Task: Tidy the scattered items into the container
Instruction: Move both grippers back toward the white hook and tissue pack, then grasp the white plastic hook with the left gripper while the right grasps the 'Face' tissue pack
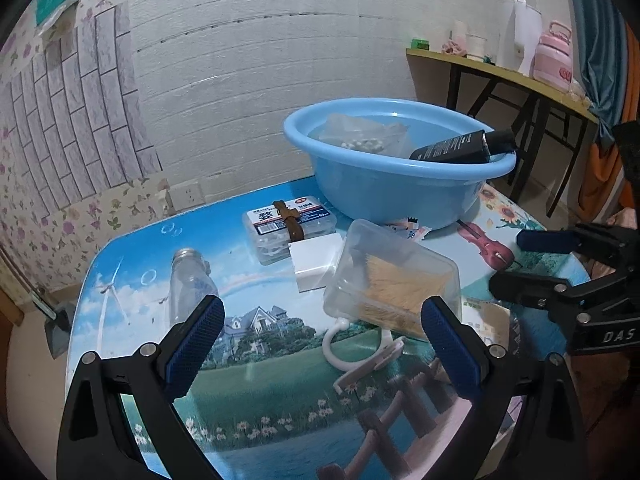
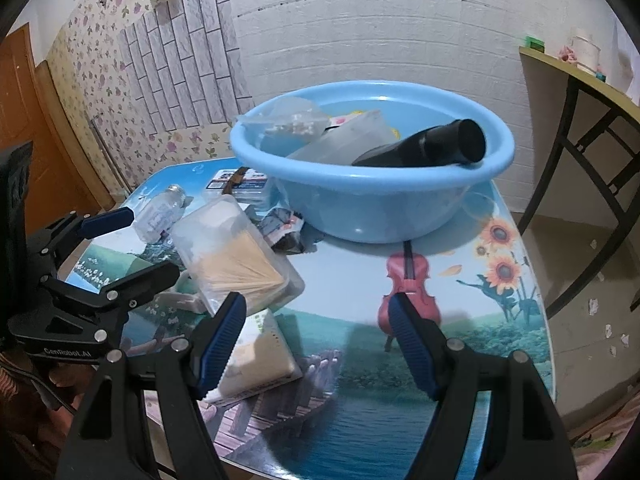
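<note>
The blue basin [image 1: 400,184] [image 2: 372,208] stands at the back of the picture-print table and holds a black tube [image 1: 460,148] [image 2: 432,144], a bag of beads [image 1: 360,136] and a clear tub. My left gripper [image 1: 324,344] [image 2: 132,246] hangs open above a white hook clip [image 1: 360,356], just short of a clear box of wooden sticks [image 1: 392,280] [image 2: 236,260]. My right gripper [image 2: 316,344] [image 1: 524,262] is open over bare table, with a flat cream packet [image 2: 260,356] beside its left finger. Neither gripper touches anything.
A glass bottle [image 1: 192,280] [image 2: 160,212] lies at the left. A floss pick box [image 1: 288,228], a white block [image 1: 316,264] and a small snack packet [image 2: 284,228] lie before the basin. A side table [image 1: 500,68] with a kettle stands at the right.
</note>
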The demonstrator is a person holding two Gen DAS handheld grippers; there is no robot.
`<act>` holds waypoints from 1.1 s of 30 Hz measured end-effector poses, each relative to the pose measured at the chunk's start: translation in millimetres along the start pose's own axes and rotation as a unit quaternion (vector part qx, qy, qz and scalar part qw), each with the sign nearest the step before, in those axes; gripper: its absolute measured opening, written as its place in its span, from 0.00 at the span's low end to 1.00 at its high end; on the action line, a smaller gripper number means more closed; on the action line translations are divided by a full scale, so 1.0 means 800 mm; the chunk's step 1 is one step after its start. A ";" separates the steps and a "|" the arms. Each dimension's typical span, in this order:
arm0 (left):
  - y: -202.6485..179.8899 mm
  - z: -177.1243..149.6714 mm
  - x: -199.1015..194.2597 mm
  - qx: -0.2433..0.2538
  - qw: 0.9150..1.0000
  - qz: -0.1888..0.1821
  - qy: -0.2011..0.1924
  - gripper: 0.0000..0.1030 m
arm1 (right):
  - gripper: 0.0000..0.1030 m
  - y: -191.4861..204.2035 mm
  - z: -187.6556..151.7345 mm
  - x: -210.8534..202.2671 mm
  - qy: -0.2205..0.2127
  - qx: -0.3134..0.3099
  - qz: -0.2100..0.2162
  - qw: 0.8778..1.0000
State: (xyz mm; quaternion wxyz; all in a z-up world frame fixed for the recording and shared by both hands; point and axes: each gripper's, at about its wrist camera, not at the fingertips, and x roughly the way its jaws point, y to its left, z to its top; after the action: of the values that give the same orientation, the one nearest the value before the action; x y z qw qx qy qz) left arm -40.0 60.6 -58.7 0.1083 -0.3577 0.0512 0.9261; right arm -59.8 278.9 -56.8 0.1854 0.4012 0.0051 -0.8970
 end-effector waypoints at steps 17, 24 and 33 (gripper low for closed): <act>0.011 -0.015 -0.005 -0.010 1.000 -0.003 0.010 0.96 | 0.72 0.016 -0.008 0.013 0.009 -0.010 0.039 0.999; 0.002 -0.026 0.002 0.006 0.999 -0.022 0.024 0.96 | 0.72 0.010 -0.028 0.003 0.024 -0.010 0.061 0.998; -0.002 -0.031 0.026 0.006 0.997 -0.049 0.054 0.94 | 0.72 0.027 -0.034 0.007 0.029 -0.041 0.092 0.994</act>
State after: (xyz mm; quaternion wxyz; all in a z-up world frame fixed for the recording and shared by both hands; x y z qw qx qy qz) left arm -38.3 60.9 -91.1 0.1531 -0.4089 0.0451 0.8985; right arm -36.4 261.2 -76.6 0.2830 0.4182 0.0108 -0.8631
